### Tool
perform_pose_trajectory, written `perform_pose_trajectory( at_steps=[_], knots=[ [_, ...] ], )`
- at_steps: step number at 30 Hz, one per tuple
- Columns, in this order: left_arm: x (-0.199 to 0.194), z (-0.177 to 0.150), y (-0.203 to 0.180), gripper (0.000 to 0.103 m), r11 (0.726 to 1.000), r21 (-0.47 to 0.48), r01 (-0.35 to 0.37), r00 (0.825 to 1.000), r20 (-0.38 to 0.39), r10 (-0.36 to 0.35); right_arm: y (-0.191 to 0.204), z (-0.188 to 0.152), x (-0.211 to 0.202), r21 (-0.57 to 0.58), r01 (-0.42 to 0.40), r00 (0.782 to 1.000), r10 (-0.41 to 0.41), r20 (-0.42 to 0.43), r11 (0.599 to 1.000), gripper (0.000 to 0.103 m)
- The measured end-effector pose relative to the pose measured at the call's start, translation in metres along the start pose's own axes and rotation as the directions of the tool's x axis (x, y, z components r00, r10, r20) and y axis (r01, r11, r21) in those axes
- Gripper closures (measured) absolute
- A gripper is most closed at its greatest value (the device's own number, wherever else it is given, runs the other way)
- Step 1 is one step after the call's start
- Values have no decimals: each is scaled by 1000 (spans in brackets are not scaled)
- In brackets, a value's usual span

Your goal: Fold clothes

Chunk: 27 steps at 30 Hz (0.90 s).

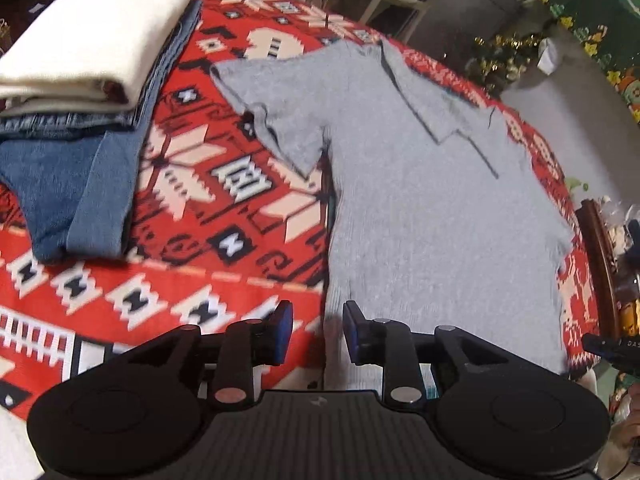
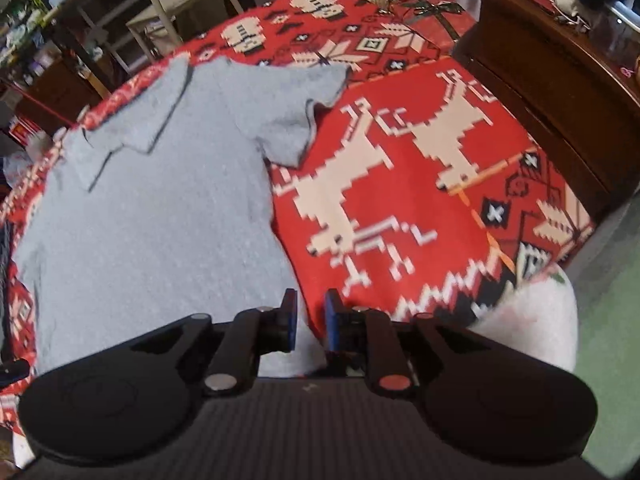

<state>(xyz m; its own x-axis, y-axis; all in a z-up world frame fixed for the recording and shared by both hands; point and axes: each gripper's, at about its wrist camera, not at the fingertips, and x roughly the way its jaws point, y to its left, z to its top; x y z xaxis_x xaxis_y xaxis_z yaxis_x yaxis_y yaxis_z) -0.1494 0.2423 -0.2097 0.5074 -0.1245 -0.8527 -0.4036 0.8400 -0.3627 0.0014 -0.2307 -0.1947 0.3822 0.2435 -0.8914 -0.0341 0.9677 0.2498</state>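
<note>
Left wrist view: the left gripper [image 1: 318,332] is seen low over the near hem of a grey polo shirt [image 1: 432,208], its two blue-padded fingers [image 1: 285,330] parted by a narrow gap. Nothing is pinched between them; the left side edge of the shirt is seen through the gap, lying on the blanket below the pads. No contact between the pads and the cloth can be made out.

In the right wrist view, the right gripper [image 2: 311,326] is likewise found at the near hem, at the shirt's right corner. Its fingers [image 2: 290,322] are set slightly apart, a little closer together than those of the left. The corner of the grey cloth is seen beneath the gap and is not clamped; whether it is brushed by a pad cannot be told.

The polo shirt [image 2: 152,208] is laid flat and spread out on a red patterned blanket [image 2: 420,184] with white reindeer and snowflake figures. Its long axis runs from near to far, with the hem nearest the grippers and the collar [image 1: 416,92] pointing to the far edge of the blanket. One short sleeve [image 1: 272,120] is extended to the left and the other [image 2: 308,104] to the right.

At the far left, well apart from the shirt, a stack of folded clothes is set on the blanket: a cream folded garment [image 1: 100,32] on top, folded blue jeans [image 1: 76,184] beneath it. A dark wooden cabinet [image 2: 560,92] is seen at the far right, just beside the blanket.
</note>
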Motion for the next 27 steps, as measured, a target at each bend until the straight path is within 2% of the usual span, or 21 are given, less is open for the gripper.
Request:
perform_pose_trajectory(
  at_steps=[8,12,15,16,17,18,21,22,24,26,27],
  knots=[
    [16,29,-9,77,999,15,40,997,69,-41,9,23,17,41,-115,992,113,59,992,86],
    [32,47,-14,77,999,36,-26,994,104,22,20,27,24,15,-119,991,118,58,993,86],
    [44,56,-12,77,999,21,-32,995,97,29,24,27,26,2,-117,992,117,57,993,86],
    [47,58,-12,79,999,20,-40,995,97,38,24,27,27,-1,-115,992,115,56,993,86],
    [50,58,-12,97,998,23,-54,994,99,52,24,27,27,-2,-114,992,113,55,994,86],
    [52,58,-13,103,997,27,-73,992,101,70,23,27,28,1,-114,992,113,54,994,85],
    [53,56,-13,103,991,41,-125,985,123,119,20,29,29,9,-116,992,115,55,993,85],
    [52,56,-10,103,992,33,-122,986,121,118,19,30,30,11,-116,992,116,57,993,85],
    [49,56,-5,103,993,16,-116,987,115,113,16,32,32,19,-118,991,117,59,993,85],
    [44,56,-1,102,998,-10,-68,992,107,69,13,35,35,36,-126,991,123,58,991,85],
    [42,56,1,96,999,-23,-44,993,104,46,11,37,36,42,-128,990,125,59,991,85]
  ],
)
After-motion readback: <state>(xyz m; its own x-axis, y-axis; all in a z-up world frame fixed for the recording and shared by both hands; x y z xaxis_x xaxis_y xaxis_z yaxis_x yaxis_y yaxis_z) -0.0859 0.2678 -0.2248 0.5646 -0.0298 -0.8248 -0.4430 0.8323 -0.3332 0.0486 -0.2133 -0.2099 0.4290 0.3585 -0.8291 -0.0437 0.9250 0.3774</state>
